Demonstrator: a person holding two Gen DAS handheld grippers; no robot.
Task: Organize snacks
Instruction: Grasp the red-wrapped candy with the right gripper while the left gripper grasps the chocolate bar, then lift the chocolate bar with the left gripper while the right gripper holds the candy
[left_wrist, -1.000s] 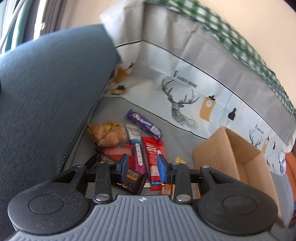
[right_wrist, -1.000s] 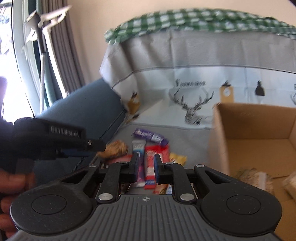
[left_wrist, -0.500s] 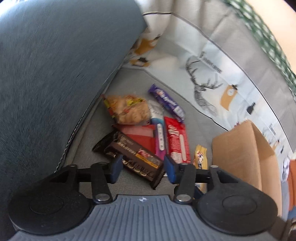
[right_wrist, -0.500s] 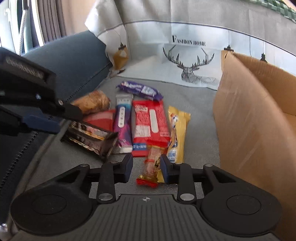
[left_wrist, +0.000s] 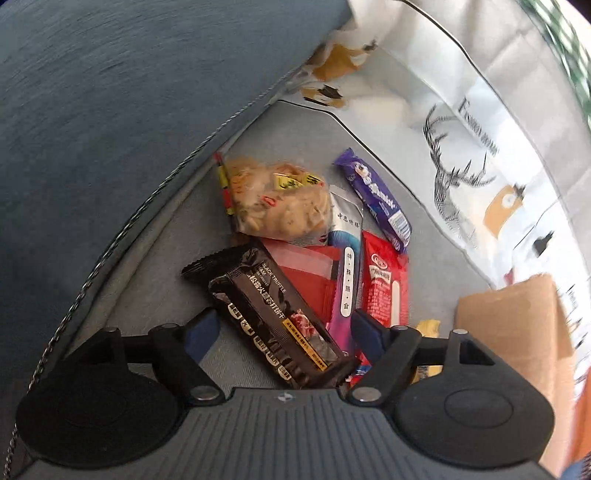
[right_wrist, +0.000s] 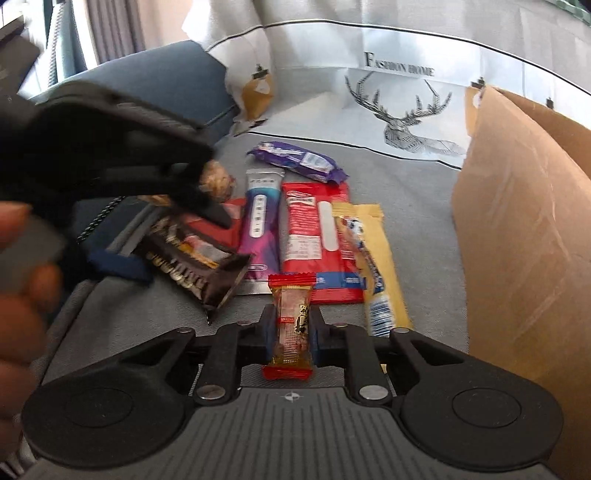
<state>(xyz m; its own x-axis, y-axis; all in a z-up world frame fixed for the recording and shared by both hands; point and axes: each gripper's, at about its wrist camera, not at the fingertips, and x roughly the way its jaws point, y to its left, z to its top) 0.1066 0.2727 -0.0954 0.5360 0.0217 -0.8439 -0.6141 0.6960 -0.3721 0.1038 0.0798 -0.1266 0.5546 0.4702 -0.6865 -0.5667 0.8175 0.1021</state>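
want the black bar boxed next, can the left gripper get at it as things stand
Probably yes. The left gripper is open with the black bar lying between its fingers, on top of the other snacks; nothing covers it. The right gripper is busy on a small candy.

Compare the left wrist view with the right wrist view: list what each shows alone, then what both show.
Left wrist only: the whole peanut bag, and the left gripper open around the black bar.

Right wrist only: the small candy between the right gripper pads, the full yellow packet, the curtains, and a hand.

Both: the black bar, purple bar, red packet, purple stick, cardboard box and deer cloth.
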